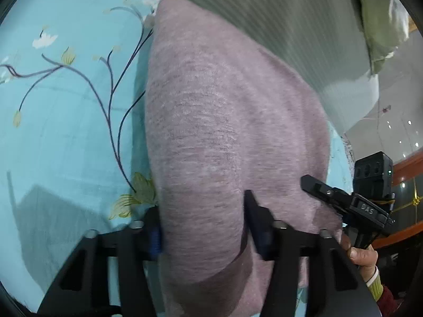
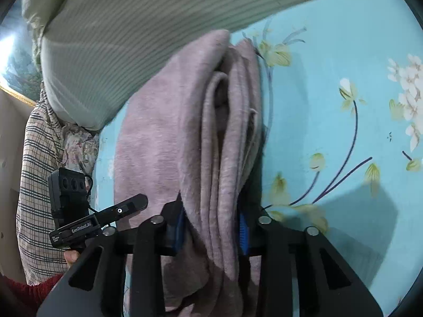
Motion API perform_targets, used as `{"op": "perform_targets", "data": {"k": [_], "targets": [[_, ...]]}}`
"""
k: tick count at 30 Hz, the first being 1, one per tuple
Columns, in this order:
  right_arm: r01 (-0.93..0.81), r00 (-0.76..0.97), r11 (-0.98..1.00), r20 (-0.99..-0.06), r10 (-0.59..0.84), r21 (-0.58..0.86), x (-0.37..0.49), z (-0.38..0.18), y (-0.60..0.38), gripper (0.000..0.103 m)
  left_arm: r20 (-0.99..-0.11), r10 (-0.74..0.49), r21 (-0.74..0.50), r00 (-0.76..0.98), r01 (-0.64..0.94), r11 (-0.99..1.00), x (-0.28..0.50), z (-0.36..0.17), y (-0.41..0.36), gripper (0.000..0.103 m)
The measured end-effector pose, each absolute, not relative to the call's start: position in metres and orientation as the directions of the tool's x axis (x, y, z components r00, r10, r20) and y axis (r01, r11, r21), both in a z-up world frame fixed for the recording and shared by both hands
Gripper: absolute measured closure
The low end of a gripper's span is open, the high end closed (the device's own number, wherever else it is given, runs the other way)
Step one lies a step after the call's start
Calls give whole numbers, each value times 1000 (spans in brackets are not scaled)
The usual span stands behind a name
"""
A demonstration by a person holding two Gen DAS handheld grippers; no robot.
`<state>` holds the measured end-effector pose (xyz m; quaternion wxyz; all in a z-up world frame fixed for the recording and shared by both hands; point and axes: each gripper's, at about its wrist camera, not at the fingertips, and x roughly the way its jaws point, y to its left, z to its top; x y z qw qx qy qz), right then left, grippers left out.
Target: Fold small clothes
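Observation:
A mauve knitted garment (image 1: 224, 119) lies folded on a turquoise flowered bedsheet (image 1: 66, 132). My left gripper (image 1: 203, 219) is shut on its near edge, and the cloth fills the gap between the two fingers. In the right wrist view the same garment (image 2: 164, 137) shows several stacked folds. My right gripper (image 2: 211, 227) is shut on those layers, its blue pads (image 2: 179, 227) pressing them from both sides. One finger (image 1: 317, 186) of the right gripper reaches onto the garment's right corner in the left wrist view. One finger (image 2: 132, 203) of the left gripper shows at the garment's left side in the right wrist view.
A green striped pillow (image 1: 290, 13) overlaps the garment's far end and also shows as the pillow (image 2: 119, 39) in the right wrist view. Plaid fabric (image 2: 37, 171) hangs beyond the bed's left edge. A person's hand (image 1: 362, 256) grips the right tool. Flowered sheet (image 2: 330, 52) spreads to the right.

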<state>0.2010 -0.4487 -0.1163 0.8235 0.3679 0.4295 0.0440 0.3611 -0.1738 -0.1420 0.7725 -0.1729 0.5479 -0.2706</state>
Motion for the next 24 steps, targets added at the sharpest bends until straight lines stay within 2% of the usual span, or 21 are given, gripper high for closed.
{"op": "perform_targets", "data": {"k": [2,4,13,19,20,24], "targets": [[223,645,722,-655,394,654,201,-107,-442,74,-731,-630,-584,260,238,776,360,-135,-171,67],[199,655,724,-639,404,661,201,-99,-431,74,-715,-644,-598,271,241,765,357,-128,-167,68],[32,641,720,-567,517,693,206,-81,-344,74,-663,-634,-586,399,251,770,312,-72,-91,69],[-45,574,735,-585,573,676,212,-89,-283,74,-681,-553,-530,479,198,824,259,-58,-27,69],[-50,519,717,-596,613,695,213,-92,-277,74,-684,-541,-526,488,183,830,250,-59,-16,69],[-38,471,727,-630,618,685,215,-109,-257,74,-715,-505,-506,483,141,851,228,-72,14,70]]}}
